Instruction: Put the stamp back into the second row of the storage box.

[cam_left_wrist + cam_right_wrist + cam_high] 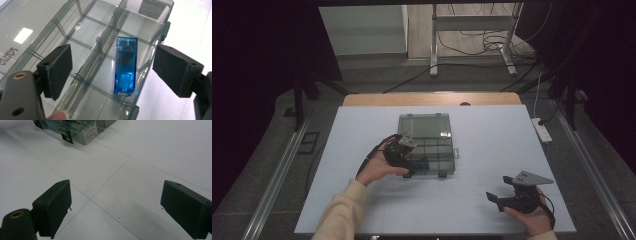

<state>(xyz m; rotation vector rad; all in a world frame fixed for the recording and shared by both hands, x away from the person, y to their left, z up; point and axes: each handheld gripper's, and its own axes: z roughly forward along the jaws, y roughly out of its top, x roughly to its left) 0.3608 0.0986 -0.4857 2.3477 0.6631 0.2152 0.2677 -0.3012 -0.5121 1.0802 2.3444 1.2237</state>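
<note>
A clear plastic compartment box (432, 131) lies open in the middle of the white table. A small translucent blue case (125, 66) lies flat in one of its near compartments, seen as a blue spot (422, 163) in the high view. My left gripper (115, 65) hovers over that compartment, open, with the blue case below and between its pads, untouched. A left hand holds this gripper (410, 164) at the box's near left corner. My right gripper (117, 205) stands open over bare table, and it sits at the front right (493, 198).
The box's dividers (100, 45) and latches (67, 138) stand up around the blue case. A white power strip (542, 130) lies at the table's right edge. A metal stand and cables (472, 40) are on the floor beyond the table.
</note>
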